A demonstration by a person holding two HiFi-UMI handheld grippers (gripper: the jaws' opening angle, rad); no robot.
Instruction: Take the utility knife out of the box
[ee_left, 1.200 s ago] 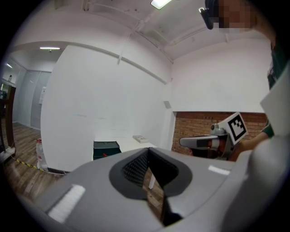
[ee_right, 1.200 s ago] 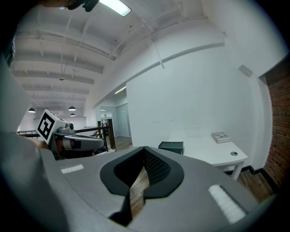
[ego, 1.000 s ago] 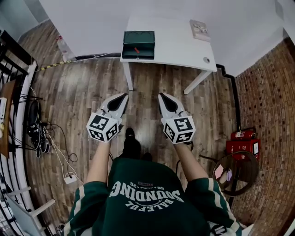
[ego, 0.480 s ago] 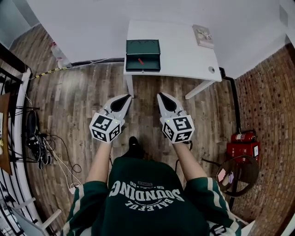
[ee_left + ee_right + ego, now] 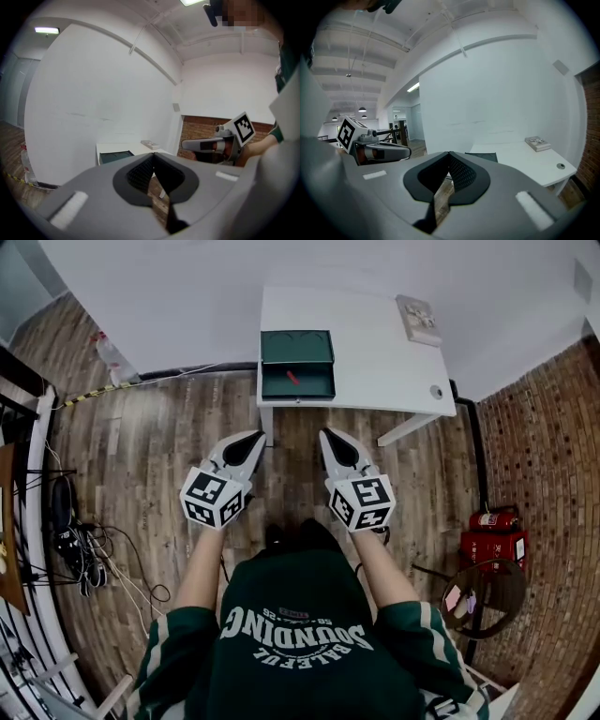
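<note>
An open dark green box [image 5: 298,382] stands at the front left of a white table [image 5: 375,352], its lid [image 5: 297,346] folded back. A small red utility knife [image 5: 292,378] lies inside. My left gripper [image 5: 256,437] and right gripper [image 5: 327,435] are held side by side over the wooden floor, short of the table, both shut with nothing between the jaws. In the left gripper view the left gripper [image 5: 153,155] points toward the box [image 5: 115,156]. The right gripper view has the right gripper [image 5: 449,153] aimed at the box [image 5: 485,156] too.
On the table lie a book [image 5: 417,319] at the back right and a small round thing [image 5: 435,391] near its right corner. Red fire extinguishers [image 5: 492,531] and a round stool [image 5: 478,592] stand by the brick wall at right. Cables [image 5: 75,531] lie at left.
The person has stepped toward the table: table and box sit lower and nearer in the head view. Both grippers keep their pose and stay shut.
</note>
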